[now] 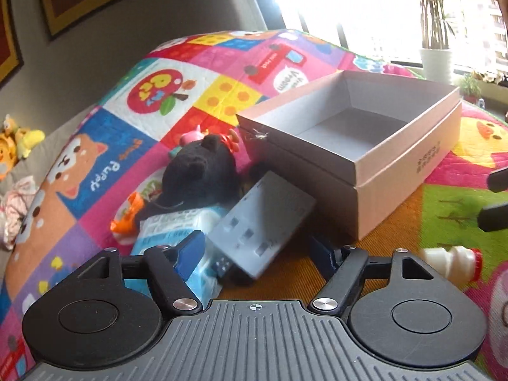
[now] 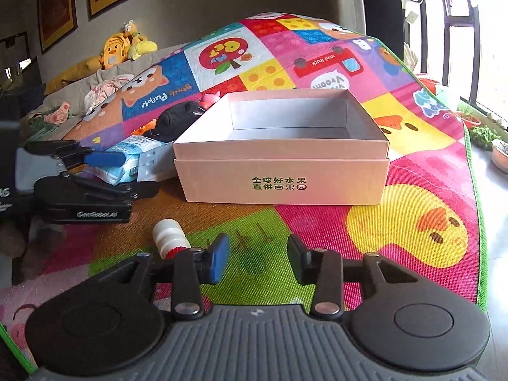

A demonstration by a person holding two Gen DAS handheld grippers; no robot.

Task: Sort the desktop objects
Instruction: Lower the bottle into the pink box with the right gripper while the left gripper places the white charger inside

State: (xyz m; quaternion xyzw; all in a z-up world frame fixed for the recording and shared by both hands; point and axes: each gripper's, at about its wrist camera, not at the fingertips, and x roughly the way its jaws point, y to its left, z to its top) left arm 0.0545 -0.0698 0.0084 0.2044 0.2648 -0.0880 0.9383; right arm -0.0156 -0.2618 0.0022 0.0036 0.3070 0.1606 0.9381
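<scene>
An open, empty white cardboard box (image 1: 409,171) (image 2: 281,149) stands on the colourful play mat (image 2: 412,190). My left gripper (image 1: 258,255) points at a pile left of the box. A tilted grey flat pack (image 1: 263,212) (image 2: 152,165) lies between its fingers. The left blue pad (image 1: 190,254) is at the pack's edge and the right finger (image 1: 327,260) stands a little off it. My right gripper (image 2: 258,260) is open over the mat with nothing in it. A small white bottle with a red cap (image 2: 170,235) (image 1: 451,262) lies just left of its left finger.
The pile holds a black plush bear (image 1: 203,171), a blue-white tissue pack (image 1: 171,225), an orange toy (image 1: 127,219) and a pink toy (image 2: 209,98). Yellow plush toys (image 2: 123,47) sit on a sofa behind. Potted plants (image 2: 482,133) line the window beyond the mat's green edge.
</scene>
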